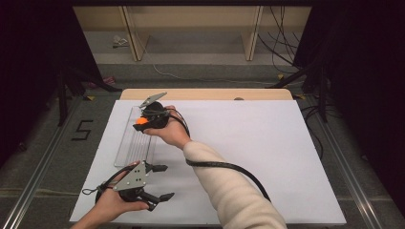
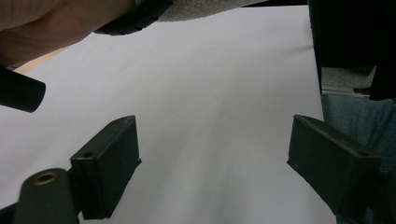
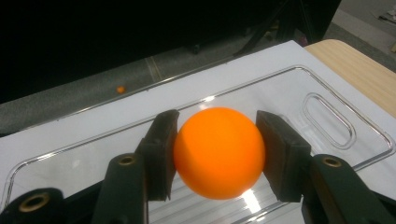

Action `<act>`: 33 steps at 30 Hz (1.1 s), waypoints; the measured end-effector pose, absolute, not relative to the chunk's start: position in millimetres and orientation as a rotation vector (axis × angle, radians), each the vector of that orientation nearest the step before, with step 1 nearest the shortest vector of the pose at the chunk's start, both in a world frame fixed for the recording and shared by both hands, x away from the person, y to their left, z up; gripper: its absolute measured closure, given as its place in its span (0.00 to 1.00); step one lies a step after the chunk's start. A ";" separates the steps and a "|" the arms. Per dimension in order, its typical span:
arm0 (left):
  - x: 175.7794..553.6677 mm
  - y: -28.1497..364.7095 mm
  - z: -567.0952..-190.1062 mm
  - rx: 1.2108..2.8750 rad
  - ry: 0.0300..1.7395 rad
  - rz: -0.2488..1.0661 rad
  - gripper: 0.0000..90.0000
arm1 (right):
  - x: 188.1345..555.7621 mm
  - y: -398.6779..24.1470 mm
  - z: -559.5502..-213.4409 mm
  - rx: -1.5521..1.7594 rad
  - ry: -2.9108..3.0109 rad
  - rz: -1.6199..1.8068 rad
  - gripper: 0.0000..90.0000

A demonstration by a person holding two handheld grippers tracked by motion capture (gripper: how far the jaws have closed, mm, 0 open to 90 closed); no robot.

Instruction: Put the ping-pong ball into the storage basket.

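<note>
An orange ball [image 3: 218, 151] sits clamped between the two black pads of my right gripper [image 3: 215, 154], just above a clear plastic tray [image 3: 322, 116]. In the high view the right gripper [image 1: 143, 121] holds the orange ball [image 1: 141, 121] over the far end of the clear tray [image 1: 128, 148] at the table's left. My left gripper [image 1: 162, 182] rests near the front left edge, its jaws spread wide with nothing between them. In the left gripper view, the left gripper [image 2: 212, 168] frames only white table surface [image 2: 210, 93].
A white sheet [image 1: 248, 152] covers the table, with a wooden strip [image 1: 205, 94] along the far edge. The right forearm's sleeve [image 1: 229, 191] and black cable [image 1: 229, 167] cross the middle. A small orange ball [image 3: 121, 89] lies on the floor beyond the table.
</note>
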State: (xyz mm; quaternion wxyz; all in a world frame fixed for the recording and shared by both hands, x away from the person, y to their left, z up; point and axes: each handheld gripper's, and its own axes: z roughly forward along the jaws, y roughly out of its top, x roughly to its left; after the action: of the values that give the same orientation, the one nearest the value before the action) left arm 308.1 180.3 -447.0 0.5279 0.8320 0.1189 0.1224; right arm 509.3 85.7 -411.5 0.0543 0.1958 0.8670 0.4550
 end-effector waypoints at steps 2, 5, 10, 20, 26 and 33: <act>308.1 180.3 -447.0 1.988 0.284 0.293 0.18 | 509.7 86.4 -412.3 0.592 2.635 1.379 0.57; 308.1 180.3 -447.0 1.989 0.283 0.292 0.18 | 510.0 87.1 -412.8 0.596 2.638 1.375 0.57; 308.0 180.2 -447.0 1.989 0.282 0.292 0.18 | 510.5 88.9 -414.6 0.592 2.645 1.369 0.57; 308.0 180.2 -447.1 1.989 0.282 0.291 0.18 | 512.0 92.6 -418.6 0.594 2.651 1.356 0.57; 307.9 180.2 -447.1 1.993 0.279 0.291 0.18 | 512.8 94.5 -420.6 0.597 2.656 1.346 0.57; 307.9 180.1 -447.1 1.995 0.277 0.291 0.18 | 513.8 96.6 -422.7 0.593 2.666 1.337 0.57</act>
State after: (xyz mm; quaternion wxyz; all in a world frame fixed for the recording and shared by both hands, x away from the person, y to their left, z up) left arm 307.9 180.1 -447.1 0.5256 0.8340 0.1158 0.1216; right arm 513.8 96.6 -422.7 0.0503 0.1948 0.8757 0.4390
